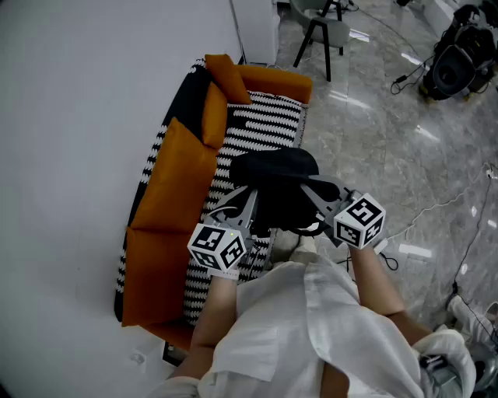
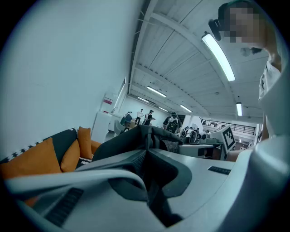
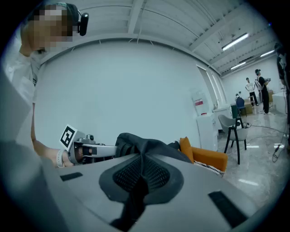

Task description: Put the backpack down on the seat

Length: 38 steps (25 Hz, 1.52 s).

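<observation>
A black backpack [image 1: 274,190] hangs between my two grippers, over the front part of the sofa's black-and-white striped seat [image 1: 261,124]. My left gripper [image 1: 250,204] is shut on the backpack's left side. In the left gripper view its jaws [image 2: 147,152] pinch black backpack fabric [image 2: 136,138]. My right gripper [image 1: 313,194] is shut on the pack's right side, and in the right gripper view its jaws [image 3: 142,156] clamp the dark fabric [image 3: 136,141]. Whether the backpack's underside touches the seat is hidden.
Orange cushions [image 1: 175,167] line the sofa back against the white wall. A grey chair [image 1: 323,27] and a white cabinet [image 1: 257,23] stand beyond the sofa's far end. A black bag [image 1: 455,58] and cables [image 1: 436,206] lie on the glossy floor to the right.
</observation>
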### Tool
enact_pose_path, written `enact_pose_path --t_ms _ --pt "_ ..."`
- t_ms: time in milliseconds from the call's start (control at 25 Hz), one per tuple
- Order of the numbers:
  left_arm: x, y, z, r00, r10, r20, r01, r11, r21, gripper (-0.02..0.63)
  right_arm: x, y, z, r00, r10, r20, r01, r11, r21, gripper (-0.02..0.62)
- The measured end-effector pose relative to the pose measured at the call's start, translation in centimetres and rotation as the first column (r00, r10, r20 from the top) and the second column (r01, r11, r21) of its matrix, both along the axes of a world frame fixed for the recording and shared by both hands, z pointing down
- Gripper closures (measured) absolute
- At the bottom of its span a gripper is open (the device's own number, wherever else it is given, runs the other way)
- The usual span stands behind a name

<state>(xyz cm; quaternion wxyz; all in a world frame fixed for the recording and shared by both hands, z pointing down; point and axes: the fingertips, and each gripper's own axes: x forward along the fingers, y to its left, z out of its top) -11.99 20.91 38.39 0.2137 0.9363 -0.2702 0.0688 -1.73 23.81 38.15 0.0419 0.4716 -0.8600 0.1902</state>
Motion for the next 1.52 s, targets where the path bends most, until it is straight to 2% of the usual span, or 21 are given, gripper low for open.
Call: enact_pose_path --t_ms 920,1120,1520 --pt "0.2 -2.1 -0.4 1.0 -0.016 -0.021 0.016 1.0 0.001 0.578 0.4 -2.2 -0.3 0.999 -0.027 0.018 0.027 1.0 0.008 0.57" --pt "0.4 -2.3 -0.5 1.0 -0.014 -0.024 0.014 1.0 -0.002 0.578 0.7 -2.7 -0.4 0.997 -0.028 0.075 0.027 1.0 0.003 0.569" --pt "1.3 -3.4 -0.2 0.998 -0.056 -0.014 0.056 0.998 -0.011 0.578 1.7 -4.5 -0.2 0.994 -0.065 0.093 0.065 0.998 0.007 0.569"
